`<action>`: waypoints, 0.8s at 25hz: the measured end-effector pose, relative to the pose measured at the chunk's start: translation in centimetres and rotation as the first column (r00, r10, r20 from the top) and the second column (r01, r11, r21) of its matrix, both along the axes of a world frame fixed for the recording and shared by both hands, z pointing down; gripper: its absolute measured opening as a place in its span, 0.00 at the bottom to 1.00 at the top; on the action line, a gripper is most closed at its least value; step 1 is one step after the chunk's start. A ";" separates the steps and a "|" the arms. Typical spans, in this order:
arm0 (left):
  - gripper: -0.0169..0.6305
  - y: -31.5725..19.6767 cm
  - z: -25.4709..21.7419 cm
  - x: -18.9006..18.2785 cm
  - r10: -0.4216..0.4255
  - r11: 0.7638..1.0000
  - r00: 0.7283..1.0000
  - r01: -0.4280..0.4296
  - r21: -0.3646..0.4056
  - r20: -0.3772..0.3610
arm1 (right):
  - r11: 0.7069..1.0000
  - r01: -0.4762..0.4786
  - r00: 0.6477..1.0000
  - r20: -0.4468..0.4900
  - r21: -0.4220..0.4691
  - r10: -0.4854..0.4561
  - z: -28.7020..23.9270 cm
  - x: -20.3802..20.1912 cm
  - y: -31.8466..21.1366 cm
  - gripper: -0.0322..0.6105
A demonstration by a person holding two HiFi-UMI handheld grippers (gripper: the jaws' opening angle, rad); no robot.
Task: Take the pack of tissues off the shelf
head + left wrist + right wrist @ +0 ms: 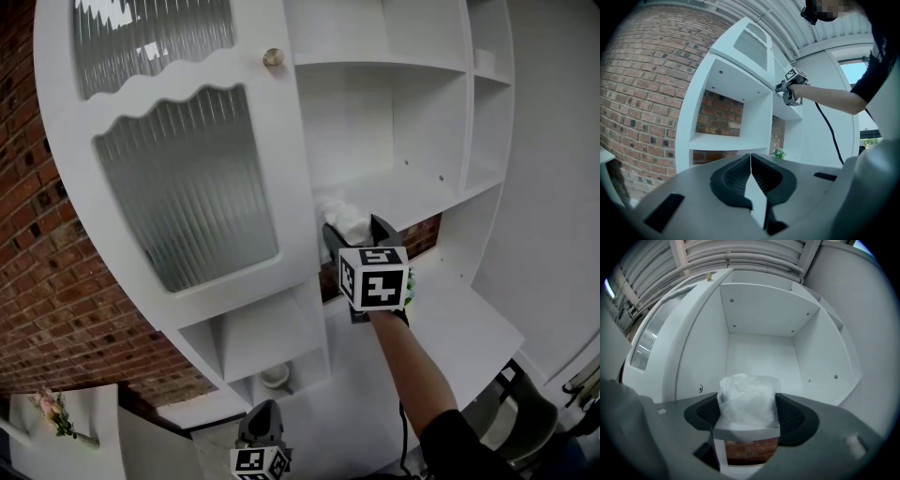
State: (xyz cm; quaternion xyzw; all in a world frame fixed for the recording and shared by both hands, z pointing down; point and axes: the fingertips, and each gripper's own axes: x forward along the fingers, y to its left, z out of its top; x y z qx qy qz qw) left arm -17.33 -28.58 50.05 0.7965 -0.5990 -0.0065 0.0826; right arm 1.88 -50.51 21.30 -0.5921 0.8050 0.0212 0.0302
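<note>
A pack of tissues [345, 217] in clear crinkled wrap stands at the front edge of a white cabinet shelf [417, 192]. My right gripper [356, 228] reaches up to it, one jaw on each side. In the right gripper view the pack [749, 399] fills the gap and touches both dark pads [790, 414], so the right gripper [749, 409] is shut on it. The pack's base rests on the shelf lip [740, 431]. My left gripper [260, 439] hangs low; its jaws meet in a line, so the left gripper [750, 164] is shut and holds nothing.
An open cabinet door [187, 187] with ribbed glass and a round knob [273, 57] hangs just left of the pack. A white countertop [459, 328] lies below the shelf. A small bowl [275, 377] sits in a lower niche. Brick wall [56, 309] on the left.
</note>
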 end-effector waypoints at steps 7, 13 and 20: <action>0.05 0.0 0.1 0.1 0.001 1.000 1.000 -0.001 0.002 0.000 | 0.999 0.012 0.999 0.037 0.053 -0.014 -0.6 0.6 0.6 0.51; 0.05 0.2 0.1 0.1 -0.017 1.000 1.000 0.017 -0.005 -0.016 | 0.995 0.039 0.997 0.062 0.095 -0.045 -0.9 1.0 1.4 0.45; 0.05 0.3 0.0 0.4 -0.015 1.000 1.000 0.015 0.001 -0.012 | 0.985 0.070 0.995 0.062 0.158 -0.081 -1.5 1.6 3.1 0.45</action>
